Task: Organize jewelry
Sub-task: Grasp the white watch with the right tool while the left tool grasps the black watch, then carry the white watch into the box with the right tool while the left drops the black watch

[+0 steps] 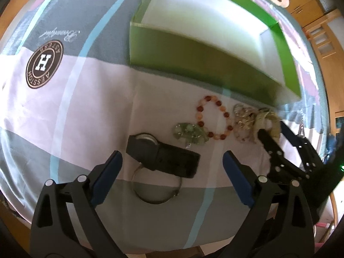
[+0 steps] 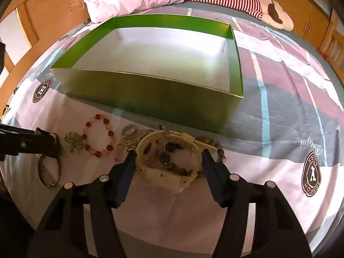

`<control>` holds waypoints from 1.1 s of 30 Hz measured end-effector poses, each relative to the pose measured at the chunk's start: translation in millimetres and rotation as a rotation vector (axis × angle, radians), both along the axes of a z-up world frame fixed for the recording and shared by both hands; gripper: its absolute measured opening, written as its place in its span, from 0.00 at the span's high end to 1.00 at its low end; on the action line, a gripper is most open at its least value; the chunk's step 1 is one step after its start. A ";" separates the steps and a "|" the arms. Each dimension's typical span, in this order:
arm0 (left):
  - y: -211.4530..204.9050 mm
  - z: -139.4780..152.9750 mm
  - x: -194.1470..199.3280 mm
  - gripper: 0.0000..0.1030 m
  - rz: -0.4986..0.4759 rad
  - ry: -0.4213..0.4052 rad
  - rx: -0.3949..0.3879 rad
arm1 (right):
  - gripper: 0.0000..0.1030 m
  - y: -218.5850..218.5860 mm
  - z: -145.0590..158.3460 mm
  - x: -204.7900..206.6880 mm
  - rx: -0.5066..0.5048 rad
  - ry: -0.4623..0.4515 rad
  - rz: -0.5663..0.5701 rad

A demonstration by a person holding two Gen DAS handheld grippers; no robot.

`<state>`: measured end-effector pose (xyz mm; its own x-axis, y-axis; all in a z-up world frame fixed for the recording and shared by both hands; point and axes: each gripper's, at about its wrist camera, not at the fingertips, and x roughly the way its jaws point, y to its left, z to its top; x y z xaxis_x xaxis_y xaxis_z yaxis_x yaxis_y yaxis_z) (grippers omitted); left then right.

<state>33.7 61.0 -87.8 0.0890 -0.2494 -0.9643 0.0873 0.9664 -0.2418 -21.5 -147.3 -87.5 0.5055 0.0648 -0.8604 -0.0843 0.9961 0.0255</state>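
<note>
Between right gripper [image 2: 168,160] fingers: cream watch [image 2: 169,167], flat on bedspread [image 2: 268,172], strap curled into a loop. Jaws part-spread, straddling the loop from both sides; pads at or just beside the strap, firm pinch not confirmed, watch not lifted. Brown beads [image 2: 217,147] tangled through and under the loop, trailing right.

Left gripper [image 1: 172,167] spread wide, nothing held, poised over black watch [image 1: 163,157], which overlaps a thin metal bangle [image 1: 157,193].

Outward along the row, as seen from the left wrist: green pendant [image 1: 190,134], red-orange bead bracelet [image 1: 214,118], silver piece [image 1: 244,117], cream watch at far right under right gripper. All just beside one another, some touching.

Beyond the row: green box [image 2: 154,99], open, white floor bare, near wall close behind the jewelry. No item inside yet; task judged at its start.

Handling, judged: cream watch light, strap rubbery and pliant, likely to flex or spring under a squeeze; case the stiff part. Best hold across the strap loop near the case, or across the case itself. Risk: tangled beads lifting along or dragging neighbours. Bead bracelets probably elastic and smooth, apt to roll off the pads; pinch across the cord between beads. Bangle thin, stiff, lying flush on soft cloth, awkward to get under.
</note>
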 end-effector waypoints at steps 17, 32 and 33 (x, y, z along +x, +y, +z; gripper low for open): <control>5.6 23.3 -0.7 0.50 0.016 -0.134 -0.037 | 0.40 -4.0 26.7 -13.7 0.048 -0.071 -0.006; 7.4 104.3 26.6 0.50 -0.002 -0.378 -0.249 | 0.40 -26.0 90.3 8.2 0.127 -0.278 -0.059; 6.6 106.3 32.8 0.50 0.007 -0.392 -0.252 | 0.40 -28.2 90.5 16.5 0.132 -0.284 -0.069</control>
<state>66.5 67.6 18.5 0.4374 -0.4695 -0.7670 0.2129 0.8827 -0.4189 -5.0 -175.6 3.0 0.7316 0.1232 -0.6705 -0.0386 0.9894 0.1397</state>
